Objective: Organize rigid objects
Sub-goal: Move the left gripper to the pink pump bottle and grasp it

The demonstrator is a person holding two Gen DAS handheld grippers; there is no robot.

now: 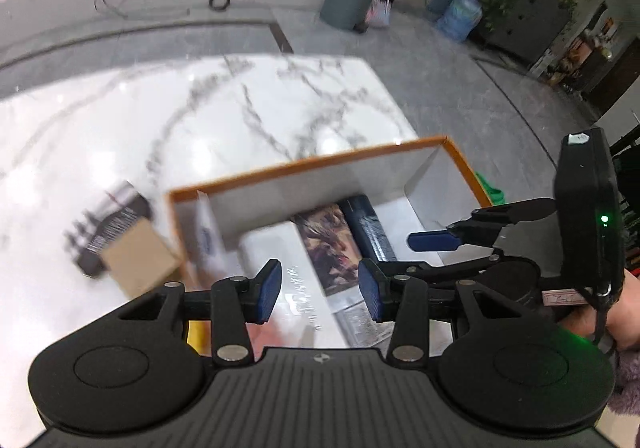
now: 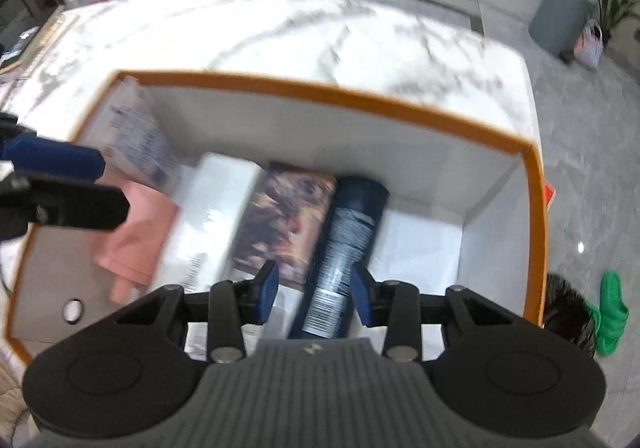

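Nearest the lens in the left view: left gripper (image 1: 320, 294), tilted down over the near part of the box (image 1: 308, 164), jaws partly apart, nothing between the pads. In the right view: right gripper (image 2: 314, 296), also tilted down inside the box (image 2: 320, 91), jaws partly apart, straddling the near end of the can (image 2: 344, 244); can't tell through the blur whether the pads touch it.

One box, orange-rimmed with white walls, standing on the marble table (image 1: 160, 115), right side close to the table's right edge. Bare floor left at the box's right end, beyond the can. Open marble behind the box and to its left.

Inside, side by side from left: one printed pack (image 2: 136, 135) leaning on the left wall, one pink item (image 2: 136, 232), one white carton (image 2: 216, 215), one picture-covered box (image 2: 284, 224), one dark can lying lengthwise.

Outside, just left of the box: one brown carton (image 1: 138, 256) with one dark pack (image 1: 108, 228) touching it behind.

Right gripper seen from the left view at right (image 1: 432, 240), a hand (image 1: 612, 312) behind it.
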